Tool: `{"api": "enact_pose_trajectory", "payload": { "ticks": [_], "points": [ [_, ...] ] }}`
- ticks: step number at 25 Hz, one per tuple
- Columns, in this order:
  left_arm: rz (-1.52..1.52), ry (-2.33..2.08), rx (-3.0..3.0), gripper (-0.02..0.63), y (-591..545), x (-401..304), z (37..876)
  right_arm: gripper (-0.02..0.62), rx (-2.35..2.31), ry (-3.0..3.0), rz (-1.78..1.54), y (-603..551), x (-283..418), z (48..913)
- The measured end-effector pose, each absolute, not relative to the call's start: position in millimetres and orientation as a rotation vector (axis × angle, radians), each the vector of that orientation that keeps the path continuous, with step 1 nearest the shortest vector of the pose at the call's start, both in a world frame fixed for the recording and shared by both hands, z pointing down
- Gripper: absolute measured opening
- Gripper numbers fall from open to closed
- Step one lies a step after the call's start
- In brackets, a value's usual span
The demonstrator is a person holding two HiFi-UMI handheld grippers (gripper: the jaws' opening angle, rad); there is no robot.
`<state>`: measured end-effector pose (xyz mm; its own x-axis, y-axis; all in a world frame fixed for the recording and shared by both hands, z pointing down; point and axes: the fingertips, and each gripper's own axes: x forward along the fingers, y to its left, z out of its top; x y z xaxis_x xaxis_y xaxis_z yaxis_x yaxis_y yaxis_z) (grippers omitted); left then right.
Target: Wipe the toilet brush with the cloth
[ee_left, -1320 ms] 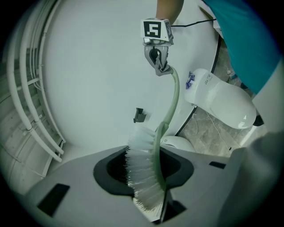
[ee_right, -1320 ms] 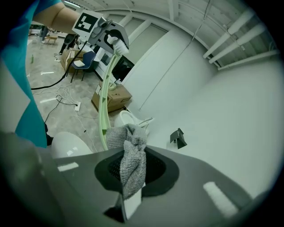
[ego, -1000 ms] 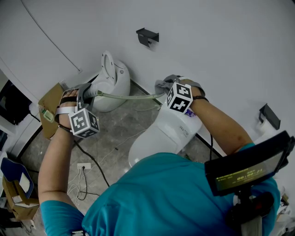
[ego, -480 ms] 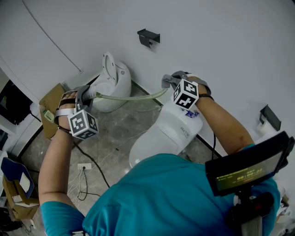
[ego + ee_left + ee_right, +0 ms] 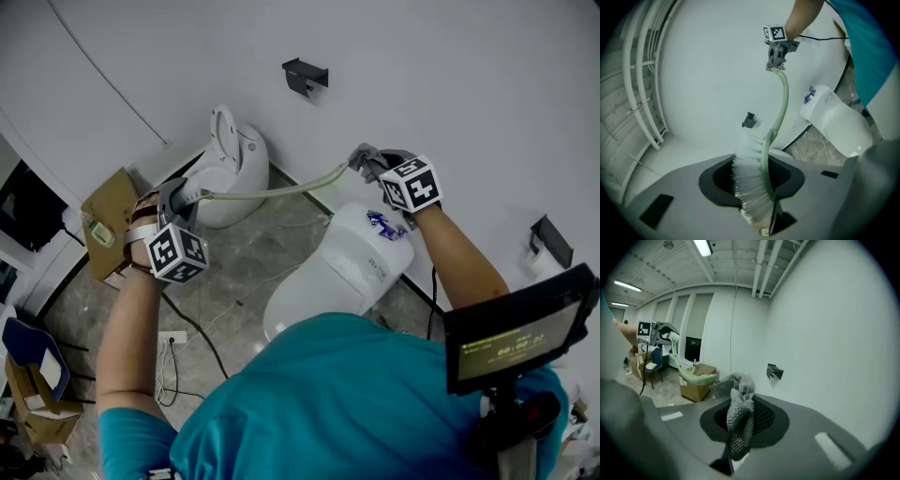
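My left gripper point(image 5: 176, 199) is shut on the head of the toilet brush point(image 5: 751, 183), its white bristles standing between the jaws. The pale green handle point(image 5: 272, 193) bends across to my right gripper point(image 5: 371, 161), raised near the white wall. That gripper is shut on a bunched grey mesh cloth point(image 5: 740, 413). The cloth point(image 5: 773, 63) sits at the handle's far tip. In the right gripper view the handle's end point(image 5: 697, 377) shows just left of the cloth, with the left gripper point(image 5: 660, 332) far behind it.
A white toilet point(image 5: 347, 262) stands below my right arm, and another point(image 5: 232, 161) stands against the wall by the left gripper. Black brackets point(image 5: 305, 73) point(image 5: 548, 239) are on the wall. A cardboard box point(image 5: 105, 220) and floor cables point(image 5: 178, 347) lie at the left.
My right gripper with the cloth has slid right and up along the green handle to its tip, rolling as it went. The left gripper has stayed put, rolling slightly.
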<state>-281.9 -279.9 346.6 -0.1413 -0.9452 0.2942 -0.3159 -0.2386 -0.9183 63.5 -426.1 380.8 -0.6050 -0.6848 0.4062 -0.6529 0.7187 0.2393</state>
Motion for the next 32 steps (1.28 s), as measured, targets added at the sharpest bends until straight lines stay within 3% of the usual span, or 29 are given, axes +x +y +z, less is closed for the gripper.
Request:
{"api": "enact_pose_trajectory", "payload": {
  "ticks": [10,16,21,32],
  "points": [
    [-1.275,1.456,-1.663,0.150,-309,-216,357,0.029,0.799,-2.638,0.288,-370,15,438],
    [-1.290,1.420,-1.654,0.150,-321,-193,359,0.029,0.861,-2.741,0.578,-375,41,430],
    [-1.289,1.447,-1.698,0.150,-324,-195,363,0.029,0.891,-2.725,0.641,-375,52,437],
    [-1.108,1.418,-1.885,0.150,-339,-89,360,0.029,0.580,-2.846,0.682,-330,-38,427]
  ]
}}
